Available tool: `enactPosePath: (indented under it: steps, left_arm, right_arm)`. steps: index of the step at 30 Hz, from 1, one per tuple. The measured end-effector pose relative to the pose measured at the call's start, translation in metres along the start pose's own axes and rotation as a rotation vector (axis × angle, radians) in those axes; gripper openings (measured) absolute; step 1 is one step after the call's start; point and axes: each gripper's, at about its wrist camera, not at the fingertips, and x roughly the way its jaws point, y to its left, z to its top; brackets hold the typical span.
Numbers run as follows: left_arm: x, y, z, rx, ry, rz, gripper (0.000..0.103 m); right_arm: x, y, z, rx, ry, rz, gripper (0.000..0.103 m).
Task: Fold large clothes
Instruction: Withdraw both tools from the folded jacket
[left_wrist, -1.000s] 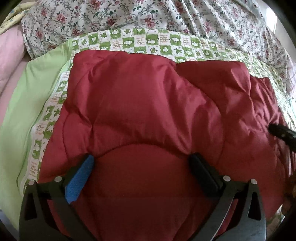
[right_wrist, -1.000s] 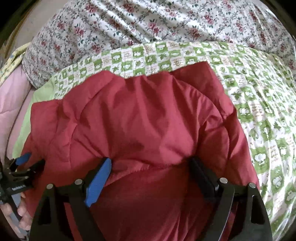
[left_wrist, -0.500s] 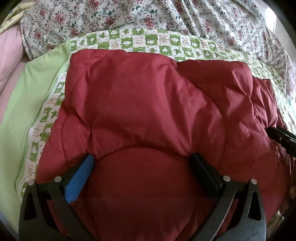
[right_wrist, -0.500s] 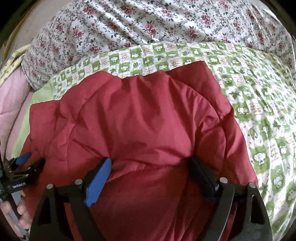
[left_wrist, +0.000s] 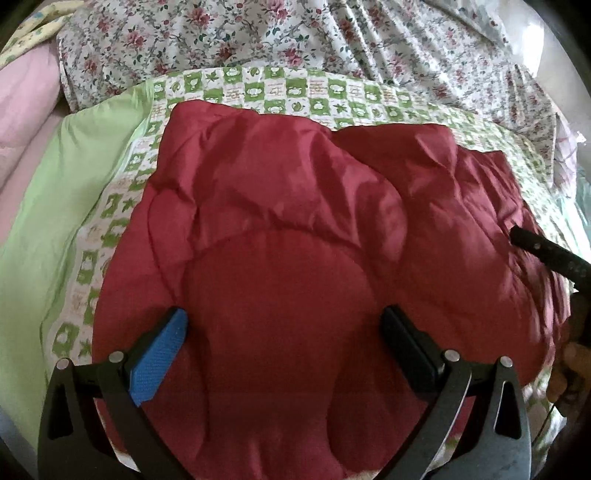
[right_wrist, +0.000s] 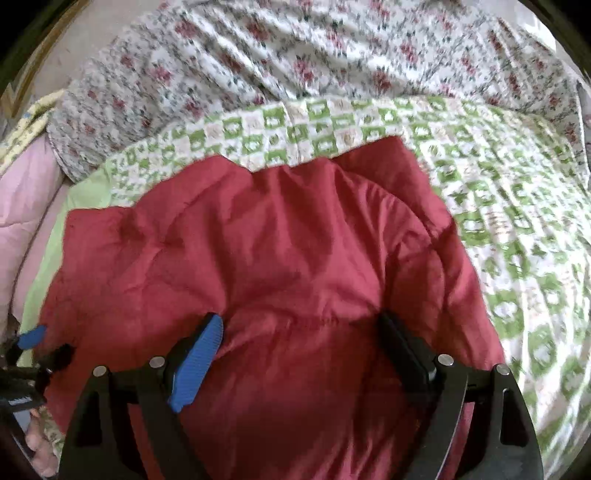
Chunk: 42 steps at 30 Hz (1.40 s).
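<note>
Soft daylight fills both views, and the brightest spot glares white at the top right of the left view. The left view is sharp. The right view is smeared, most on the flower sheet (right_wrist: 295, 48) and checked cover (right_wrist: 517, 221). Both pictures bend round, with black corners. Shadows are soft.

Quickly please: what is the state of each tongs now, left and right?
Left tongs: spread wide around a bulge of the red padded garment; grip cannot be told.
Right tongs: the same.
</note>
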Motion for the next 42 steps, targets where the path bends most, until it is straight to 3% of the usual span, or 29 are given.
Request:
enactPosePath:
  steps: [3, 12, 22, 30, 34, 37, 42]
  left_arm:
    - [-0.013, -0.001, -0.01, 0.002, -0.003, -0.008, 0.103]
    - [-0.042, 0.0, -0.054, 0.012, 0.023, -0.011, 0.103]
    - [-0.064, -0.009, -0.089, 0.074, 0.031, 0.033, 0.103]
    - [-0.076, -0.015, -0.118, 0.081, 0.08, 0.019, 0.103]
    - [-0.105, -0.022, -0.116, 0.068, 0.036, 0.0, 0.103]
    - [-0.127, -0.025, -0.108, 0.047, -0.01, 0.015, 0.103]
    - [-0.13, -0.022, -0.096, 0.02, -0.038, 0.015, 0.103]
  right_arm:
    - [-0.03, 0.004, -0.011, -0.015, -0.031, 0.019, 0.087]
    - [-0.08, 0.012, -0.064, -0.076, 0.015, 0.05, 0.089]
    - [-0.096, 0.023, -0.113, -0.111, 0.123, 0.064, 0.089]
    - [-0.104, 0.026, -0.146, -0.13, 0.22, 0.05, 0.089]
    - [-0.137, 0.039, -0.141, -0.174, 0.163, 0.062, 0.089]
    - [-0.165, 0.051, -0.129, -0.203, 0.089, 0.084, 0.096]
    - [-0.181, 0.066, -0.115, -0.245, -0.007, 0.093, 0.102]
